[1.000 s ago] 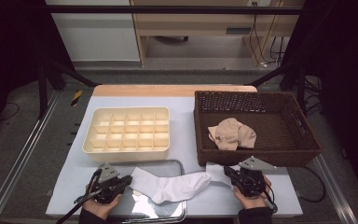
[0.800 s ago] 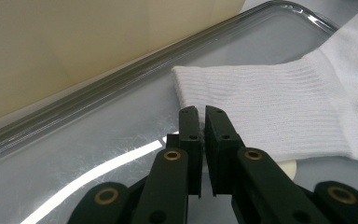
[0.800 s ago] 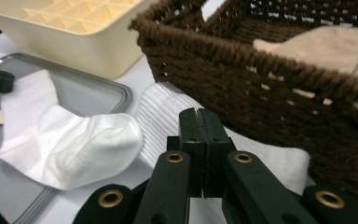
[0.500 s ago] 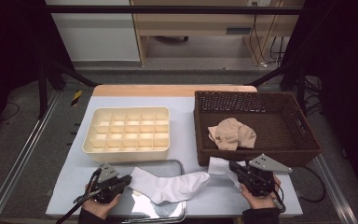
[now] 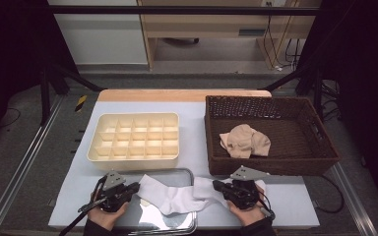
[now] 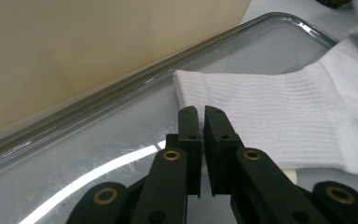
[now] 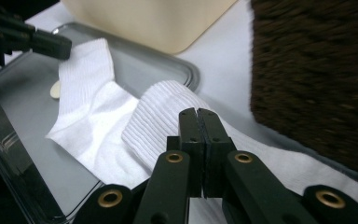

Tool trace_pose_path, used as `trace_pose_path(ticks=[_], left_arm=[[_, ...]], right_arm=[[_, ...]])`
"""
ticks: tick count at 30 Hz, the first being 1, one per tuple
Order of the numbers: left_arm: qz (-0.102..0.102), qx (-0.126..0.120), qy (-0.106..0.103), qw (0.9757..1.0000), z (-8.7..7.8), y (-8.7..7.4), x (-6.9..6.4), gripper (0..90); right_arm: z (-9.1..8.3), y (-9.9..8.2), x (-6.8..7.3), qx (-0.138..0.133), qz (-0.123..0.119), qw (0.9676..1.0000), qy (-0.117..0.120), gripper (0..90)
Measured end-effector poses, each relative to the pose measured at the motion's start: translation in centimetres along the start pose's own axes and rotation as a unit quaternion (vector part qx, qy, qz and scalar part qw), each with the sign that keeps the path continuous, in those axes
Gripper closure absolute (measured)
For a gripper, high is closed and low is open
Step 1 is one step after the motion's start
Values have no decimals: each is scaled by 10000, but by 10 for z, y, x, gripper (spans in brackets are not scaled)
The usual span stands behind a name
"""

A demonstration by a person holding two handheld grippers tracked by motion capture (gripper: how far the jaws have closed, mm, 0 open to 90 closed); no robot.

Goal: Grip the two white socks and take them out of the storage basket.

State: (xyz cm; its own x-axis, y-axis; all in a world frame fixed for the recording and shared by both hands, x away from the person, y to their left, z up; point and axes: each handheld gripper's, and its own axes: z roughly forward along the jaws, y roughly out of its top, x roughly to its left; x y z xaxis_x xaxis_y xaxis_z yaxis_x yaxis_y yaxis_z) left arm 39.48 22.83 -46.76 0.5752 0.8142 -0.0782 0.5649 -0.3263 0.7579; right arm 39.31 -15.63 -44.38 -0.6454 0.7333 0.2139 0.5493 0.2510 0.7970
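Note:
A white sock [image 5: 177, 196] lies across a shiny metal tray [image 5: 189, 173] at the table's front edge. My left gripper [image 5: 137, 187] pinches the ribbed cuff [image 6: 270, 107]; its jaws [image 6: 201, 112] stand a hair apart on that edge. My right gripper [image 5: 216, 185] is shut on the sock's other end. There a ribbed fold [image 7: 158, 107] humps up to its tips [image 7: 198, 112] and lies over the flat part of the sock [image 7: 93, 116]. In the right gripper view the left gripper [image 7: 51, 44] reaches the cuff from the upper left.
A cream compartment organizer [image 5: 134, 137] stands just behind the tray. A dark wicker basket [image 5: 275, 167] at the right holds a beige bundle of cloth [image 5: 243, 140]. Its front wall is close behind my right gripper. Bare table lies between organizer and basket.
My right gripper first drew a little to the right, then came back left with the sock's end, folding it over the rest. The left gripper kept still on the cuff.

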Motion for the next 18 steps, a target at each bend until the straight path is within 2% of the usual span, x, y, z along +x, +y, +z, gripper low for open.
trace_pose_path(ticks=[1,5,10,14,18], left_arm=[[3,8,1,10000,0,0,0,852],[3,13,5,10000,-1,0,0,843],[36,-24,42,10000,-3,0,-1,810],[40,-59,87,9999,-7,0,-1,745],[8,-136,156,9998,-12,0,1,695]], right_arm=[[8,-1,2,111,-52,9999,-13,897],[17,-5,3,314,-142,9993,-162,881],[15,-4,4,174,-187,9994,-219,836],[11,0,10,-4,-247,9995,-191,795],[21,-1,18,172,-255,9995,-8,746]])
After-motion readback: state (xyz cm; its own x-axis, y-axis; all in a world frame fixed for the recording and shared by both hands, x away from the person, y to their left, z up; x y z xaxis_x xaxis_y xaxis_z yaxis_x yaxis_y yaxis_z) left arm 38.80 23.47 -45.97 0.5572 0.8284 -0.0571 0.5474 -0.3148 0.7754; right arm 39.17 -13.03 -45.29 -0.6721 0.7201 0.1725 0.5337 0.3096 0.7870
